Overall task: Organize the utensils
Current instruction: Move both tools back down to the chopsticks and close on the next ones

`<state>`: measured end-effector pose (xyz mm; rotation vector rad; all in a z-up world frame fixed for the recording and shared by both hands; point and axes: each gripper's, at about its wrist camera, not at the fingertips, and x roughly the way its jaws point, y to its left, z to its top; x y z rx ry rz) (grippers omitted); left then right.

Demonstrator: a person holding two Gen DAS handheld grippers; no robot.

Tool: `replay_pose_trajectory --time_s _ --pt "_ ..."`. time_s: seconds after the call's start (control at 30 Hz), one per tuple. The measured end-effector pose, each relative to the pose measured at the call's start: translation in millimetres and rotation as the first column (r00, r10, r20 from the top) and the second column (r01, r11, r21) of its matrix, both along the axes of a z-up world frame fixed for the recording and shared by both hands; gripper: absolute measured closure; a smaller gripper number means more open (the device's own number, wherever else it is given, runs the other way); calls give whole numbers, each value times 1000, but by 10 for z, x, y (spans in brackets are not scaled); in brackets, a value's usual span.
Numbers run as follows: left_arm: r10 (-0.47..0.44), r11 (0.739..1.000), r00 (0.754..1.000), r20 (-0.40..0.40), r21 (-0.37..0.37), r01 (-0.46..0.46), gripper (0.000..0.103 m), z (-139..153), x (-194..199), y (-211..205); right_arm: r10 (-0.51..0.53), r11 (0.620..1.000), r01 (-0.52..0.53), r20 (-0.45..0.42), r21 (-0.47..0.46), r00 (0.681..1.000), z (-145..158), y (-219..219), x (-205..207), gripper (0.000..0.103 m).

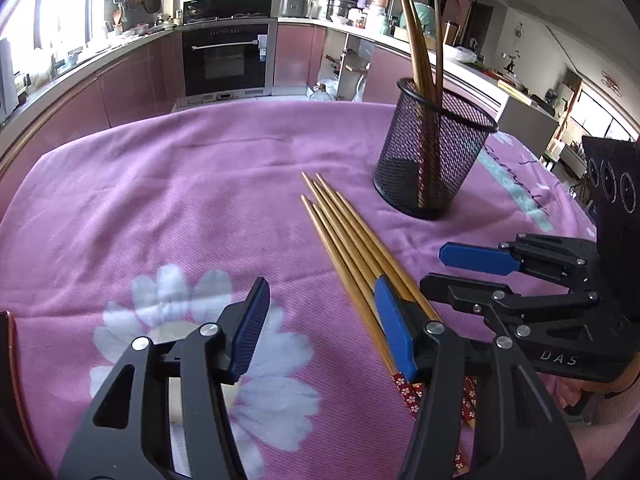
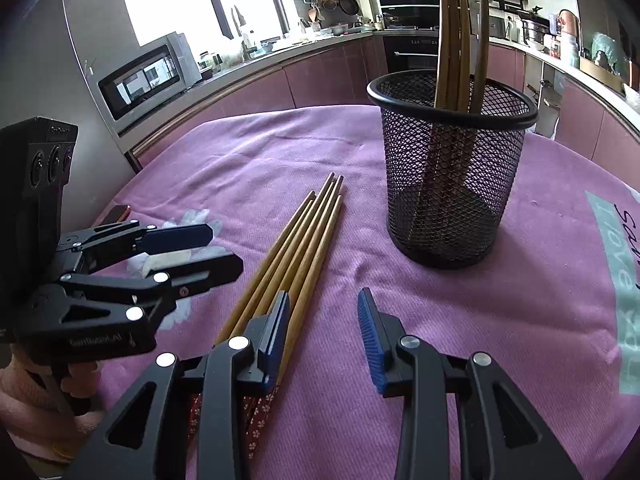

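Chopsticks (image 1: 348,240) smooth bamboo (tapered) | holder (image 1: 432,152) black wire mesh, cylindrical

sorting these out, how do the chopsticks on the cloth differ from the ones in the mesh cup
The chopsticks on the cloth lie flat in a side-by-side bundle, while the chopsticks in the cup stand nearly upright, leaning against the rim. The loose ones look lighter and golden; those in the mesh cup look darker brown. Both sets are slim, tapered and wooden-looking.

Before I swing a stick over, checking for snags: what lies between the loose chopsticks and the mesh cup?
Only bare pink cloth separates chopsticks from cup, in both views.
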<state>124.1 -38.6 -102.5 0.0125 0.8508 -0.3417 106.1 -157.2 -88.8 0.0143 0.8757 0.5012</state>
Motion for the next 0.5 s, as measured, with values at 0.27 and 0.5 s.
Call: replay_pose_trajectory --time_s 0.27,0.5 --pt "3 1000 999 -35 20 -3 52 -78 34 -49 1 1000 -1 7 -25 1000 -5 41 1 69" --pt "5 1000 999 -35 26 -4 51 -92 42 -56 -3 999 3 -3 -39 1000 -21 55 23 69"
